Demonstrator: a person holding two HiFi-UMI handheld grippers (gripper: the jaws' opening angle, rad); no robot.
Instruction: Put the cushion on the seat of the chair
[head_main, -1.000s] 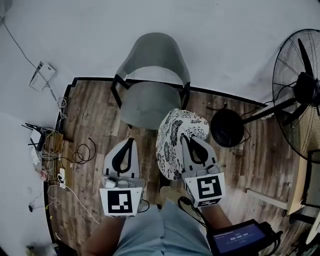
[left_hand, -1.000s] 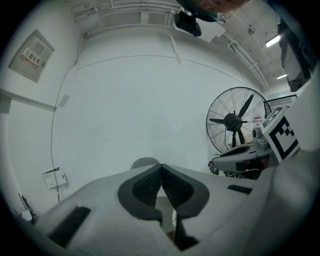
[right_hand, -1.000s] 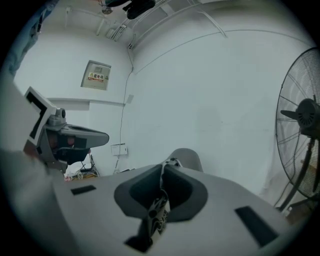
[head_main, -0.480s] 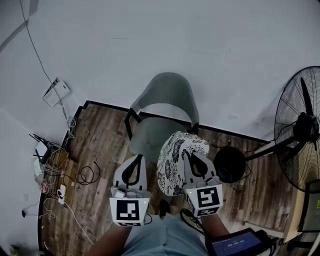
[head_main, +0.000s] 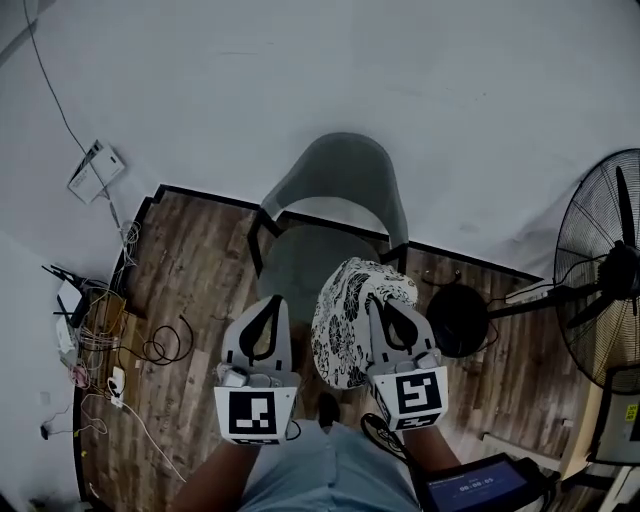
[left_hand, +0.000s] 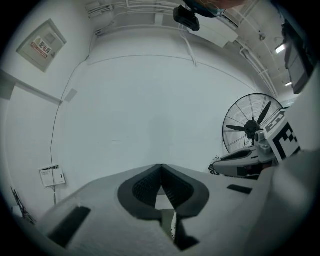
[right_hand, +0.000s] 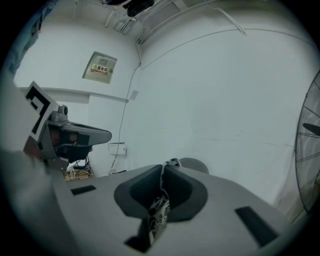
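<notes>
Nearest, bottom right of the head view: a small lit screen (head_main: 475, 487) beside the person's lap. Left gripper (head_main: 271, 301) is held out over the wood floor (head_main: 190, 260), its fingers (left_hand: 145, 187) clenched tip to tip with nothing caught between them. Right gripper (head_main: 386, 304) is level with it, just to its right, fingers (right_hand: 182, 187) pinched on a fold of the cushion (head_main: 345, 320). The cushion, white with a dark pattern, hangs from that grip in the air between the two grippers. It is low in front of the chair (head_main: 338, 185), not on the seat (head_main: 298, 262); its top edge overlaps the seat's front right corner in the head view.

Left of the grippers, loose cables (head_main: 160, 345) and small boxes lie by the floor's edge. Chair is grey, curved back, dark legs, set against the white wall (head_main: 300, 70). Right of it: a round black fan base (head_main: 455, 318), then a big standing fan (head_main: 608, 270). A small white box (head_main: 95, 170) is mounted on the wall at left.
</notes>
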